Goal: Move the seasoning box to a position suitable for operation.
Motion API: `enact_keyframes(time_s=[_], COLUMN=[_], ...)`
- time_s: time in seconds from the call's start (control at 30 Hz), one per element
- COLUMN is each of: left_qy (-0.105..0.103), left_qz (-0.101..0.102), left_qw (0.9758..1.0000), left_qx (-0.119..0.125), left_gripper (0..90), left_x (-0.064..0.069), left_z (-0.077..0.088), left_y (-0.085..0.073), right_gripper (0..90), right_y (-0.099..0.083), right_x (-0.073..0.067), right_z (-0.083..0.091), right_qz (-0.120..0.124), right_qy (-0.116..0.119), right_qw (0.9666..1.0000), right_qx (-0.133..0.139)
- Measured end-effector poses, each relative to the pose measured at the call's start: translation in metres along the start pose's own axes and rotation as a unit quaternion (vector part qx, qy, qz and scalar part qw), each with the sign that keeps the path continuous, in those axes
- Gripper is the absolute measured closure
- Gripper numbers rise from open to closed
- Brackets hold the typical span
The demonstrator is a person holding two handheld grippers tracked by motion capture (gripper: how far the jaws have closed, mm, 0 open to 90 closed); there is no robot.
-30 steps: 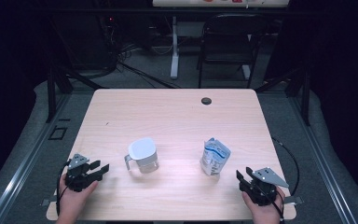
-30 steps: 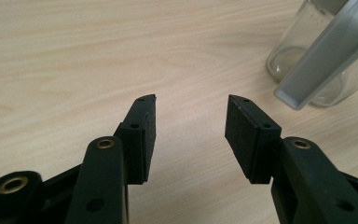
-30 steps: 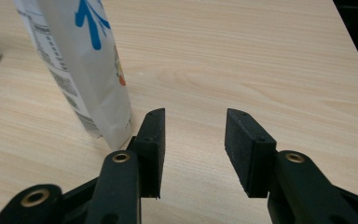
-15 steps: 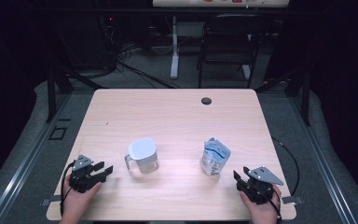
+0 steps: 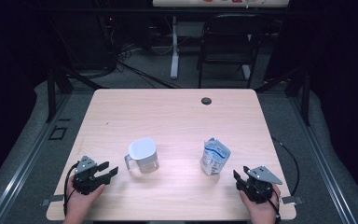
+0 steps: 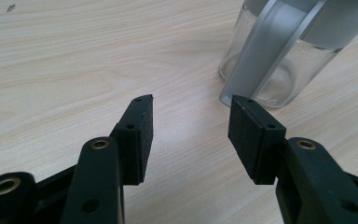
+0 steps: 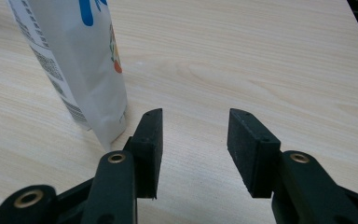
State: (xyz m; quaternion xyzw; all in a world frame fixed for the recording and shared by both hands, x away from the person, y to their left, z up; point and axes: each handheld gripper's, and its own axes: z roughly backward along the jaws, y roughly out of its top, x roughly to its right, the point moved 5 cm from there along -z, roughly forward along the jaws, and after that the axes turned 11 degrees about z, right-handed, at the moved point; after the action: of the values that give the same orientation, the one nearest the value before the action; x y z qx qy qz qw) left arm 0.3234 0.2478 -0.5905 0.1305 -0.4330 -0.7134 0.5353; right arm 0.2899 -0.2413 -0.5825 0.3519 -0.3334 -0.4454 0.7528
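Left gripper has edged toward the measuring jug; right gripper, jaws just widened, barely shifted.
Both released, empty. Jug centre-left on table, pouch centre-right; grasps likely next.

Bright tabletop, dark surroundings, soft focus
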Motion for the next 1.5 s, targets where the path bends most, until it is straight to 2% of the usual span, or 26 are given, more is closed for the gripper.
enact_keyframes(time_s=[0.17, 0.23, 0.27, 0.37, 0.53, 0.77, 0.97, 1.27, 1.5], left_qy=[-0.004, -0.033, -0.043, -0.044, -0.018, 0.001, 0.020, 0.026, 0.022], left_qz=[0.001, 0.022, 0.025, 0.023, 0.010, 0.012, -0.009, 0.008, 0.015], left_qw=[1.0000, 0.9992, 0.9988, 0.9987, 0.9998, 0.9999, 0.9998, 0.9996, 0.9996], left_qx=[0.000, -0.002, 0.000, 0.012, -0.001, -0.003, 0.002, 0.012, 0.005], left_gripper=[50.1, 51.1, 51.0, 51.0, 50.9, 54.2, 57.0, 58.2, 58.9], left_x=[0.006, 0.014, 0.017, 0.025, 0.032, 0.037, 0.038, 0.032, 0.029], left_z=[0.000, 0.000, 0.000, 0.002, -0.004, -0.016, -0.023, -0.027, -0.032], left_y=[0.000, 0.002, 0.004, 0.011, 0.017, 0.021, 0.022, 0.025, 0.027], right_gripper=[56.1, 55.8, 55.7, 55.0, 53.8, 52.9, 52.0, 51.1, 50.5], right_y=[0.000, 0.000, 0.000, 0.000, 0.000, -0.001, -0.002, -0.001, -0.002], right_x=[0.002, 0.003, 0.003, 0.003, 0.002, 0.003, 0.004, 0.001, 0.001], right_z=[0.002, 0.003, 0.003, 0.004, 0.003, 0.003, 0.002, 0.002, 0.000], right_qz=[-0.007, -0.011, -0.013, -0.015, -0.017, -0.023, -0.026, -0.019, -0.021], right_qy=[0.000, -0.002, -0.003, -0.004, -0.001, -0.001, 0.000, 0.002, 0.004], right_qw=[1.0000, 0.9999, 0.9999, 0.9998, 0.9998, 0.9997, 0.9996, 0.9998, 0.9998], right_qx=[0.004, 0.005, 0.007, 0.010, 0.006, 0.007, 0.008, 0.005, 0.004])
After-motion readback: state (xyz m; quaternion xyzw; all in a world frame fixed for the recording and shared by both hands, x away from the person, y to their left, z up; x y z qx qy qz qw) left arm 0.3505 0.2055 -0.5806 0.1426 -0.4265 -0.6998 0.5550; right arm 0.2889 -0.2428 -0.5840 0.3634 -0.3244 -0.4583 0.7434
